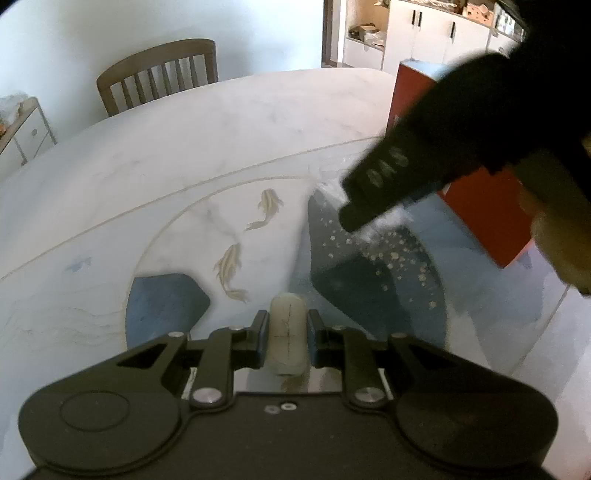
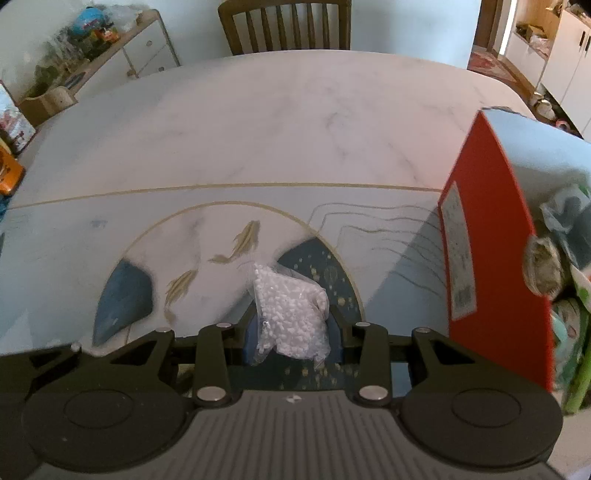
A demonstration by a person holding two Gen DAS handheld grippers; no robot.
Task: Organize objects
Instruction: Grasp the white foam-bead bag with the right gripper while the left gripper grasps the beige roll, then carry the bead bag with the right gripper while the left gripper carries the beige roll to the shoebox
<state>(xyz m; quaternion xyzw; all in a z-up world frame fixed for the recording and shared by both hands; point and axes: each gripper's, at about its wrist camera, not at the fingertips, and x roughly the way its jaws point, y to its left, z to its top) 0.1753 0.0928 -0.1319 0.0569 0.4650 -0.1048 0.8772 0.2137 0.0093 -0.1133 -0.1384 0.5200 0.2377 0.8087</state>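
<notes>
My left gripper (image 1: 287, 317) is shut on a small cream cylinder (image 1: 287, 336) marked with a pencilled cross, held above the fish-pattern mat (image 1: 229, 236). A clear bag of white pellets (image 2: 291, 314) fills the gap between the blue pads of my right gripper (image 2: 295, 328), which is shut on it. In the left wrist view the right gripper (image 1: 354, 210) shows as a blurred black shape at upper right, with the pellet bag (image 1: 380, 221) at its tip. A tall red box (image 2: 491, 240) with an open top stands to the right, also visible in the left wrist view as the red box (image 1: 480, 210).
The marble table (image 2: 277, 122) extends far ahead, with a wooden chair (image 2: 284, 26) behind it. Green and patterned packets (image 2: 572, 317) sit inside the red box. A cluttered sideboard (image 2: 92, 48) stands at far left. A hand (image 1: 561, 236) holds the right gripper.
</notes>
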